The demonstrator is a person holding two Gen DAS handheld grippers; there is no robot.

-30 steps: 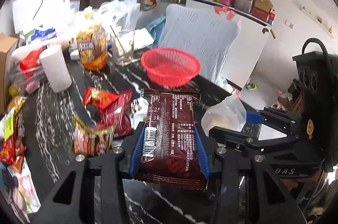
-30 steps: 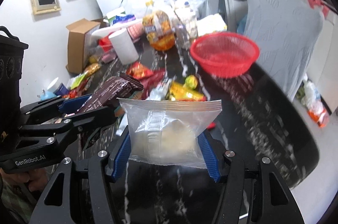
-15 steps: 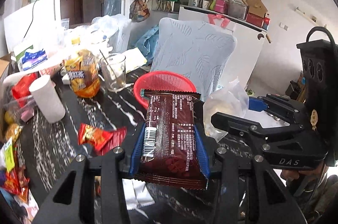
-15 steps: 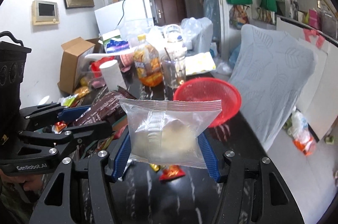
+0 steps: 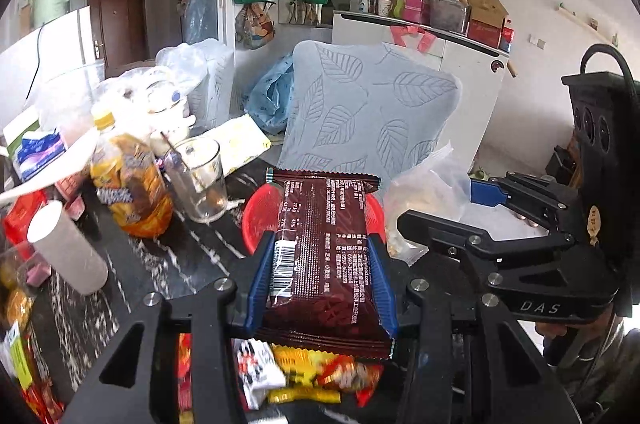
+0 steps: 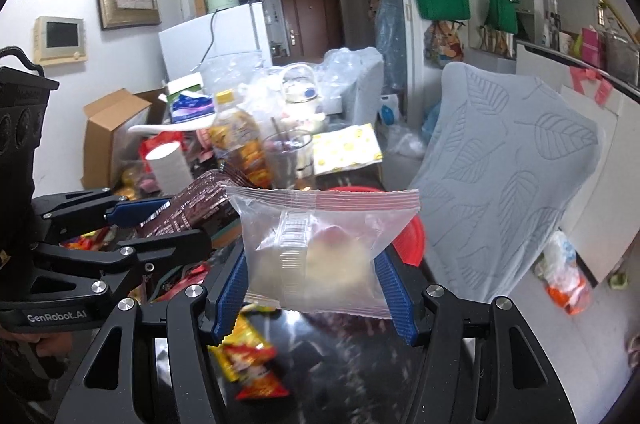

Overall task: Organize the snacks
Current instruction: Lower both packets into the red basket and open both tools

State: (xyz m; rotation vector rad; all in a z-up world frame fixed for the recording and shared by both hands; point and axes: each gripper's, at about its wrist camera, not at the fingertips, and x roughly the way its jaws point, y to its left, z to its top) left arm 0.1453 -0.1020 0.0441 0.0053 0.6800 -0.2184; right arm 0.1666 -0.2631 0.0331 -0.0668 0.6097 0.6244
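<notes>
A dark brown snack bar (image 5: pixel 324 256) with white print is held lengthwise above a red basket (image 5: pixel 258 212); beside it is a clear bag (image 6: pixel 324 244) holding a pale pastry.

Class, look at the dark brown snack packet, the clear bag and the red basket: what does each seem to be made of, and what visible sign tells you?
Dark brown snack packet: glossy plastic or foil-type film, judging by its sheen and crimped, saw-toothed end seal.
Clear bag: thin transparent plastic film; the pale contents show through, and its top seal is ridged.
Red basket: probably moulded plastic, with a fine perforated mesh wall and uniform bright colour.
</notes>
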